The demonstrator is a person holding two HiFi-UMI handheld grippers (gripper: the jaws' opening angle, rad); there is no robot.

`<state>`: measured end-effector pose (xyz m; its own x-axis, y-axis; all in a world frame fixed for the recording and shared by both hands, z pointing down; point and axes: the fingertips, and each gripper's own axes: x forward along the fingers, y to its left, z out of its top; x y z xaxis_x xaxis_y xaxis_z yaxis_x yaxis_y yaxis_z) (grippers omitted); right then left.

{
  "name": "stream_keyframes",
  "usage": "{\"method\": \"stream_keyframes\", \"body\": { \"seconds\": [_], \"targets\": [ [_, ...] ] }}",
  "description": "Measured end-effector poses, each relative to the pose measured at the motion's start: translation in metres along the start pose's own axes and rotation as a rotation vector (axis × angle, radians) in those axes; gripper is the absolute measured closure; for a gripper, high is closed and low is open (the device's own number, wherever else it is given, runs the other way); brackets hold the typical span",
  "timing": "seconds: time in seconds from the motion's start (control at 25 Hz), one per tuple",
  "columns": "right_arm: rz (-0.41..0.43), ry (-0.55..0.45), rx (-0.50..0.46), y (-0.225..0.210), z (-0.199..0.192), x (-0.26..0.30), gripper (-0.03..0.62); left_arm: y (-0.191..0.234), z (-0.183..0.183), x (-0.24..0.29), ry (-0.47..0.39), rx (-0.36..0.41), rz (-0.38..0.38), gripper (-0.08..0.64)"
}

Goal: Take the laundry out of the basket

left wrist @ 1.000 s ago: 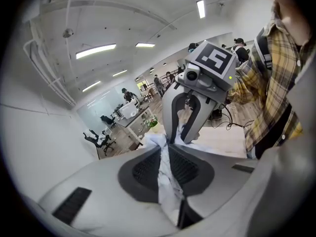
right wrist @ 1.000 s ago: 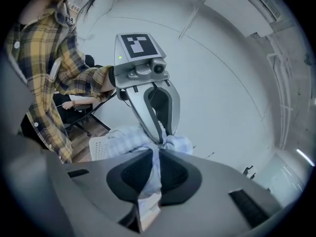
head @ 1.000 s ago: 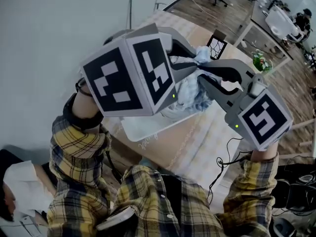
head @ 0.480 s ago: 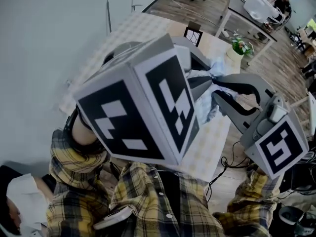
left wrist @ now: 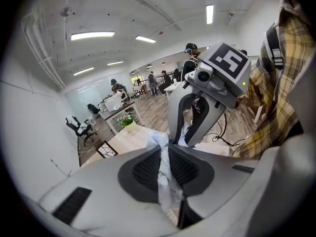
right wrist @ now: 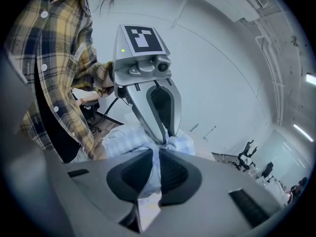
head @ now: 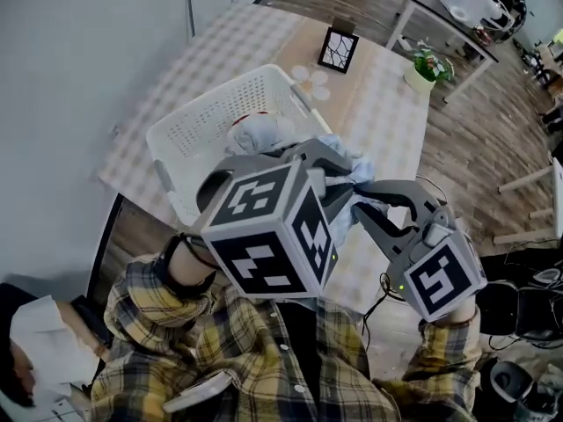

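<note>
A white slotted laundry basket stands on the table with pale laundry still in it. Just past its near right corner, both grippers hold one light blue garment between them. My left gripper is shut on the garment; the cloth shows pinched between its pads. Opposite it, tip to tip, my right gripper is shut on the same cloth. In the left gripper view the right gripper faces me; in the right gripper view the left gripper does.
The table carries a small framed picture, flower-shaped coasters and a potted plant at its far side. Cables lie on the wooden floor to the right. Desks and office chairs stand farther back.
Both grippers have come down and away from the camera with the blue garment held between them. The basket, hidden behind the left marker cube before, now shows.
</note>
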<state>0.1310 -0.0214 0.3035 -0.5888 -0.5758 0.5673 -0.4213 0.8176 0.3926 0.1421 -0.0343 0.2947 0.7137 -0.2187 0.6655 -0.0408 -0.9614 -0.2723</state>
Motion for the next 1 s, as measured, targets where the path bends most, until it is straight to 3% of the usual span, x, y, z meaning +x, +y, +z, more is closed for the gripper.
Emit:
{"method": "stream_keyframes", "body": {
  "seconds": [0.36, 0.68, 1.0],
  "targets": [
    [0.094, 0.031, 0.166, 0.059, -0.074, 0.051, 0.534, -0.042, -0.065, 0.06, 0.045, -0.116, 0.02, 0.499],
    [0.125, 0.076, 0.298, 0.087, -0.137, 0.089, 0.532, -0.064, -0.116, 0.114, 0.106, -0.191, -0.001, 0.499],
    [0.173, 0.164, 0.375, 0.115, -0.182, 0.122, 0.532, -0.08, -0.168, 0.152, 0.119, -0.347, -0.034, 0.477]
  ]
}}
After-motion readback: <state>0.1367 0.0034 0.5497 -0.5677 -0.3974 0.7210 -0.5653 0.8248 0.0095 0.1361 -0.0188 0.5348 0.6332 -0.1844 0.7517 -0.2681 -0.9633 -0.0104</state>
